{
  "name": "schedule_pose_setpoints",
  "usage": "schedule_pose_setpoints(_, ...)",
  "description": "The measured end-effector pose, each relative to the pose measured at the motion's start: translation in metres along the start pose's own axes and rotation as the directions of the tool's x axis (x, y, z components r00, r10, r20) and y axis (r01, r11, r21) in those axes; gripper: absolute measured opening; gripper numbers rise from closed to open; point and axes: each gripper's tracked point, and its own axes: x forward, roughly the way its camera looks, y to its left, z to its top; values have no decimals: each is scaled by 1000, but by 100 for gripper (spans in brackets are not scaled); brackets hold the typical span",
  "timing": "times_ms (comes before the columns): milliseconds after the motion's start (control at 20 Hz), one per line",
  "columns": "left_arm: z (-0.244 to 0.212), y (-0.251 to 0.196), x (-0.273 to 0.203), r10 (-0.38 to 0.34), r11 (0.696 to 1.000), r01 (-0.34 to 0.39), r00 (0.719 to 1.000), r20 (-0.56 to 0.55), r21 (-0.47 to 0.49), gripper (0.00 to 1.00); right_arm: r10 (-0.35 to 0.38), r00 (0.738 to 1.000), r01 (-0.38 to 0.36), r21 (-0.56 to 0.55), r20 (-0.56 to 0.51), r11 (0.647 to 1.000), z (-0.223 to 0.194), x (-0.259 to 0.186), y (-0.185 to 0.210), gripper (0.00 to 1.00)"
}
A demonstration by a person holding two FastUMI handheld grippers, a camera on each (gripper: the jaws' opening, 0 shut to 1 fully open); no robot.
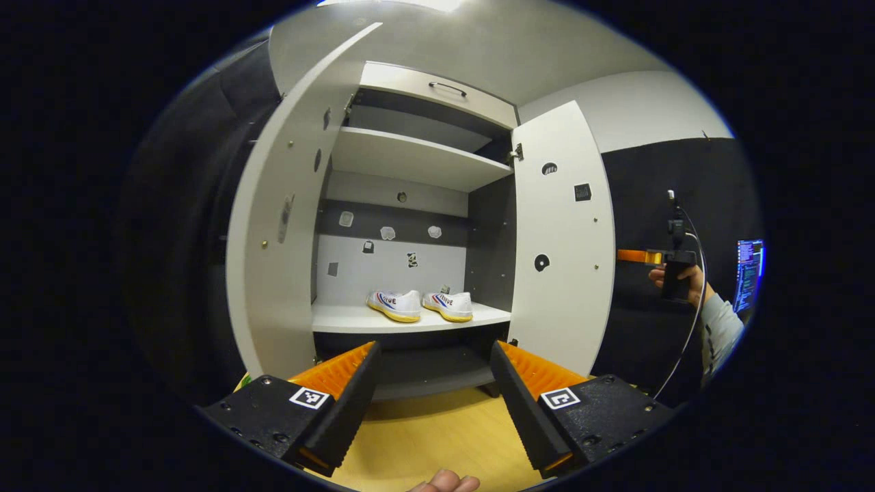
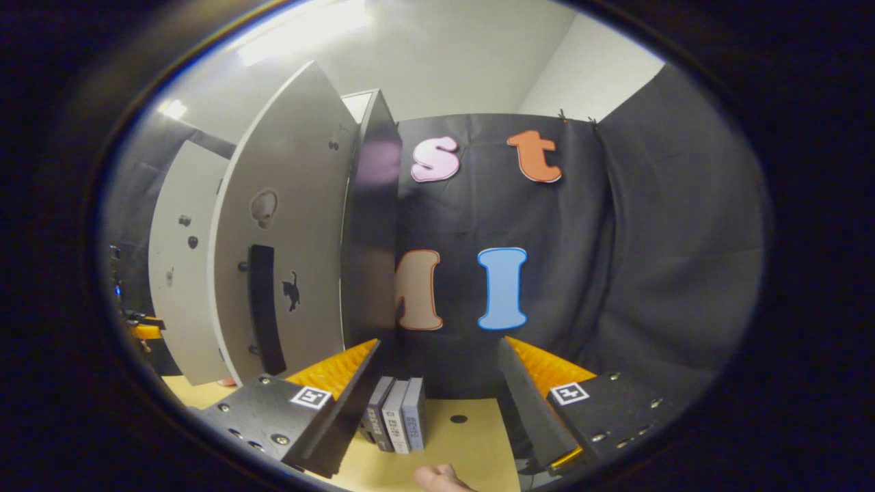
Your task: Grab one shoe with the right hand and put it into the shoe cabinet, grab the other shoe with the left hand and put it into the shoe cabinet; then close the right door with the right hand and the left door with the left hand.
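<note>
Two white shoes with yellow soles stand side by side on the lower shelf (image 1: 342, 319) of the open shoe cabinet, one to the left (image 1: 395, 305) and one to the right (image 1: 448, 305). My left gripper (image 1: 434, 345) is open and empty, some way in front of the cabinet, facing the shelf. The left door (image 1: 273, 225) and right door (image 1: 562, 239) both stand wide open. My right gripper (image 2: 438, 342) is open and empty, beside the outer face of the right door (image 2: 287, 225) near its black handle (image 2: 263, 307). In the left gripper view, a hand holds it beyond that door's edge (image 1: 675, 268).
An upper shelf (image 1: 410, 157) and a drawer with a dark handle (image 1: 448, 87) sit above. The cabinet's side panel (image 2: 372, 232) faces the black cloth wall. Three small grey blocks (image 2: 398, 413) stand on the wooden floor (image 2: 472, 437). A lit screen (image 1: 749, 273) glows far right.
</note>
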Motion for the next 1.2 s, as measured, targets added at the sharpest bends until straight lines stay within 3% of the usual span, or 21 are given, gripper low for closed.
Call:
schedule_pose_setpoints(250,-8,35,-47,55,998,-55,998,-6,-16,96,-8,998,9,14,-56,1000,-1,23,34,100)
schedule_pose_setpoints(550,-5,69,-92,113,994,-113,993,15,-11,96,91,995,-91,-3,-46,996,4,18,98,100)
schedule_pose_setpoints(650,-11,76,-107,120,993,-120,993,0,-16,96,69,996,-69,1,-63,998,-2,21,101,88)
schedule_pose_setpoints(900,-12,91,-124,140,990,-140,990,0,-8,96,43,997,-43,2,-71,999,-1,13,116,90)
schedule_pose_setpoints(1200,-2,104,-130,193,981,-193,981,28,-1,99,75,993,-75,1,-90,997,-4,16,154,90)
